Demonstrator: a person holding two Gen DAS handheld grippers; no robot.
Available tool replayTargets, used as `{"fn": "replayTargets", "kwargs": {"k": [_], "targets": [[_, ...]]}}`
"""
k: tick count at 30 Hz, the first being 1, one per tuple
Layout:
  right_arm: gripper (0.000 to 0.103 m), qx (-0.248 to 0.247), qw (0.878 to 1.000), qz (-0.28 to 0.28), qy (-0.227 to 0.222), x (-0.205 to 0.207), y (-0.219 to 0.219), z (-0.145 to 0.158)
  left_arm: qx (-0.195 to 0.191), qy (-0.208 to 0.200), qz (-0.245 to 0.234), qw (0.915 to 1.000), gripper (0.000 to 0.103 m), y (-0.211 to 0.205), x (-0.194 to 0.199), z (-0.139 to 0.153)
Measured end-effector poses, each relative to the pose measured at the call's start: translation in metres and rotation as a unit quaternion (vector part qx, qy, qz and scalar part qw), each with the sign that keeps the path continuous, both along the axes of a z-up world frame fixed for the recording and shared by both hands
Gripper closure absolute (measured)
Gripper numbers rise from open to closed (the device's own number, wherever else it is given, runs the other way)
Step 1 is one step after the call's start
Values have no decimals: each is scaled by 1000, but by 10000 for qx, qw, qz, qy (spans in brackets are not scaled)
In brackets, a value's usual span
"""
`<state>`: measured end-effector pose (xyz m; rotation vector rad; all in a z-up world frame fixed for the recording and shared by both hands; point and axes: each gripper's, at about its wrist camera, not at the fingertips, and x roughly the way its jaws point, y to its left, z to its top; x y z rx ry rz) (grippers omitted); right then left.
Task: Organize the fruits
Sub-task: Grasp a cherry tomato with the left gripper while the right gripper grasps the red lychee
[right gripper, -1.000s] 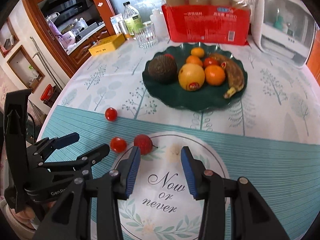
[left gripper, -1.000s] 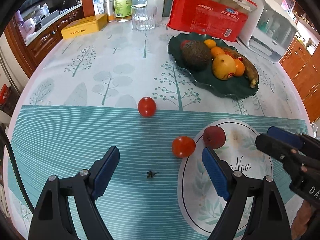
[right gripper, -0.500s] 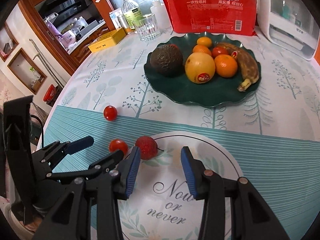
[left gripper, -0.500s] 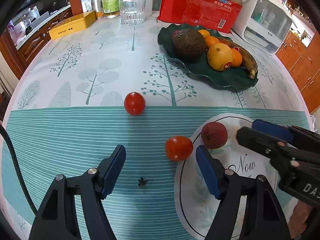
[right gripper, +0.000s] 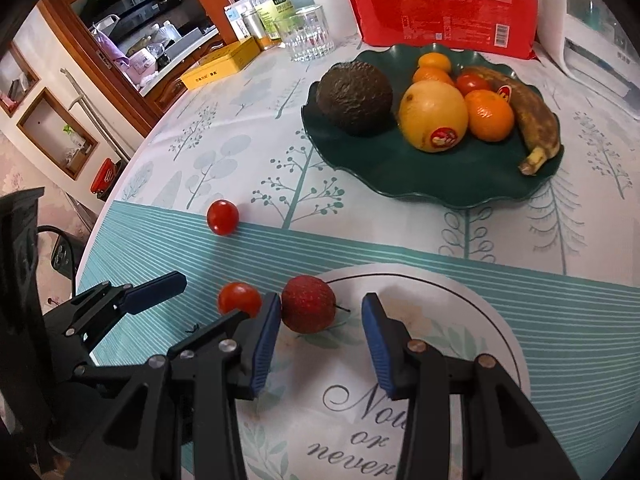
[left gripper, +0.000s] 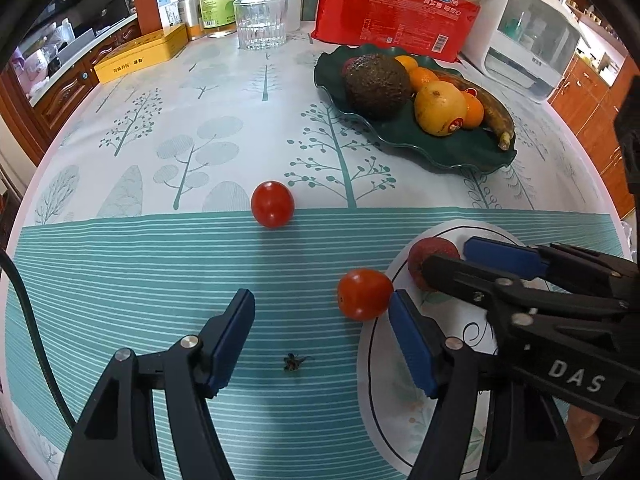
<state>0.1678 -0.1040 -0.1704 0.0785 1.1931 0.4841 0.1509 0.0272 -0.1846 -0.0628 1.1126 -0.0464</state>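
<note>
A red lychee [right gripper: 308, 309] lies on the tablecloth just ahead of my open right gripper [right gripper: 320, 336], touching or nearly touching its left pad [right gripper: 266, 340]; it also shows in the left wrist view [left gripper: 430, 255]. A cherry tomato [left gripper: 363, 294] lies just beyond the right pad [left gripper: 412, 344] of my open left gripper [left gripper: 320, 336]. A second cherry tomato [left gripper: 272, 203] lies farther out. A dark green plate [right gripper: 424, 176] holds an avocado [right gripper: 354, 97], a yellow fruit, oranges, a tomato and a banana.
A red package [right gripper: 440, 4], a glass [right gripper: 306, 32], bottles and a yellow box [right gripper: 222, 68] stand at the table's back. A white appliance [left gripper: 532, 36] is at back right. A small tomato stem [left gripper: 294, 361] lies between the left fingers.
Both grippers have moved forward. The lychee now sits at the right gripper's fingertips, and the near tomato is closer to the left gripper's right pad.
</note>
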Motion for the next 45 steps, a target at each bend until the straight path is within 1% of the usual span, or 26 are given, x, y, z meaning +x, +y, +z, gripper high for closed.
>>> {"fn": "replayTargets", "kwargs": {"k": [2, 3, 8, 13, 17, 22, 25, 29, 33, 41, 45], "targets": [[66, 16, 10000, 39, 5, 1, 3, -2, 24, -5, -14, 10000, 35, 0, 0, 0], [72, 15, 10000, 72, 10, 1, 5, -2, 31, -5, -25, 10000, 35, -1, 0, 0], [76, -77, 9997, 195, -146, -1, 8, 0, 21, 2, -35, 10000, 35, -2, -1, -1], [76, -140, 9998, 60, -145, -1, -3, 1, -32, 17, -60, 10000, 35, -4, 1, -2], [76, -90, 9999, -79, -87, -1, -16, 2, -91, 66, -100, 9999, 41, -8, 6, -4], [76, -87, 9998, -191, -69, -2, -27, 3, -229, 112, -101, 9996, 50, -11, 12, -7], [76, -75, 9997, -243, -71, -2, -30, 3, -302, 153, -98, 9994, 58, -12, 16, -8], [76, -51, 9996, -281, -90, -4, -33, 5, -340, 152, -84, 9993, 62, -12, 17, -8], [76, -29, 9995, -301, -86, -6, -33, 6, -418, 174, -66, 9990, 73, -10, 16, -8], [76, -7, 9996, -252, -112, -11, -30, 11, -469, 245, 4, 9986, 74, -6, 11, -7], [76, 26, 9995, -233, -190, -16, -30, 19, -429, 170, -79, 9989, 74, -11, 6, 3]]}}
